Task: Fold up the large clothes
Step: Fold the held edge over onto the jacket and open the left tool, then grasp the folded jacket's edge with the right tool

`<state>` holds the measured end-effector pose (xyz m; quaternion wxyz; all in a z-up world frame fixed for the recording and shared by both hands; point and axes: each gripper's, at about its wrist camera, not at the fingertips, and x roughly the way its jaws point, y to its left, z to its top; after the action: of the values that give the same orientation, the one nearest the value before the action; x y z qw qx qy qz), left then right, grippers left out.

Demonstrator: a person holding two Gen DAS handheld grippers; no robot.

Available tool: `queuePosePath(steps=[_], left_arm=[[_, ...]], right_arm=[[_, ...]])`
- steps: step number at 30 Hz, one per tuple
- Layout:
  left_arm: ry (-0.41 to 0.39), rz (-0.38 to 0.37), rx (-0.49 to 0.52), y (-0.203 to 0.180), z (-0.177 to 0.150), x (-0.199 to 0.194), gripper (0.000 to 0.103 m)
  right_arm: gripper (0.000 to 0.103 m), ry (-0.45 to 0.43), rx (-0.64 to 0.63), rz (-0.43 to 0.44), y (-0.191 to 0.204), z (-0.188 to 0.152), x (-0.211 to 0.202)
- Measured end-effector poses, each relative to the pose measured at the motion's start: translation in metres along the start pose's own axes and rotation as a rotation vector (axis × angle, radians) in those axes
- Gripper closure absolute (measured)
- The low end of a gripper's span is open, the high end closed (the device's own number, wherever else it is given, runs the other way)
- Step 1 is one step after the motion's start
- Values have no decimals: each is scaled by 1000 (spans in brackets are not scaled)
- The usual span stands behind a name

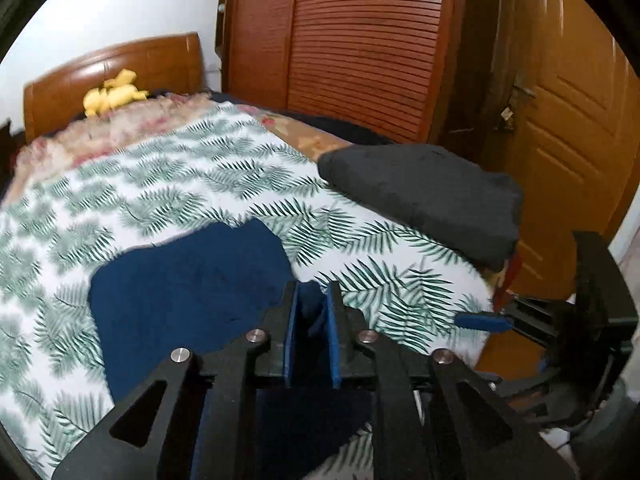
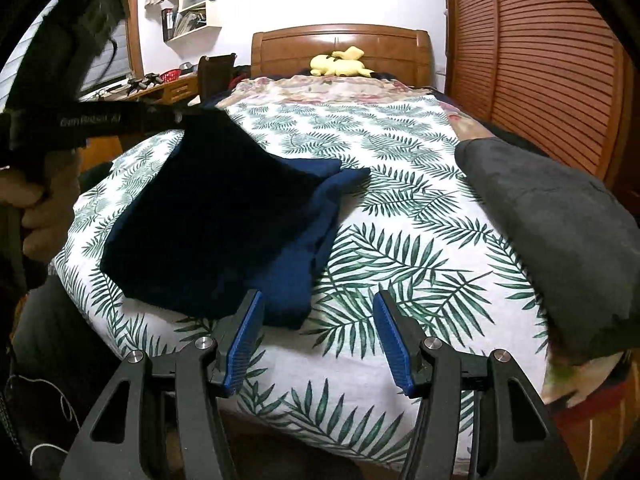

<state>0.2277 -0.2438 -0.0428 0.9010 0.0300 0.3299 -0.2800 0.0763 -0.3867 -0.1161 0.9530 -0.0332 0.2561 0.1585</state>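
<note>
A navy garment lies partly folded on the leaf-patterned bed sheet. My left gripper is shut on a bunched corner of it, with the fabric between the blue pads. In the right wrist view that left gripper holds the corner up, so a flap of the navy garment hangs slanted over the rest. My right gripper stands open just right of the garment's near edge, above the sheet, with nothing between its fingers. The right gripper's blue pad shows at the right of the left wrist view.
A folded dark grey garment lies at the bed's right edge. A yellow plush toy rests by the wooden headboard. A louvred wardrobe and a door stand to the right. A person's hand grips the left tool.
</note>
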Motion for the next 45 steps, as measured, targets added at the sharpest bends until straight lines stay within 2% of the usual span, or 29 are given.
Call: queuePosePath(steps=[2, 6, 7, 8, 14, 23, 33, 37, 44, 45], left_arm=[[-27, 27, 12, 0, -2, -7, 66], [-76, 73, 16, 9, -7, -25, 41], [-89, 82, 11, 14, -9, -33, 29], [-101, 89, 6, 21, -11, -38, 24], [-131, 140, -44, 61, -37, -69, 24], [-105, 222, -65, 106, -85, -96, 24], [-103, 248, -101, 131, -126, -115, 24], [-100, 256, -122, 138, -138, -123, 24], [-115, 266, -136, 145, -151, -142, 24], [-117, 267, -139, 146, -153, -143, 24]], right_arm=[[45, -7, 3, 8, 0, 2, 2], [45, -21, 1, 24, 4, 10, 11], [45, -25, -1, 28, 6, 13, 13], [45, -31, -3, 31, 9, 16, 14], [45, -55, -38, 61, 35, 37, 19], [45, -18, -55, 61, 52, 53, 53], [45, 75, -43, 15, 57, 61, 81], [44, 99, -11, 27, 55, 61, 84], [45, 95, 29, 28, 56, 57, 80], [48, 96, 29, 26, 56, 57, 79]])
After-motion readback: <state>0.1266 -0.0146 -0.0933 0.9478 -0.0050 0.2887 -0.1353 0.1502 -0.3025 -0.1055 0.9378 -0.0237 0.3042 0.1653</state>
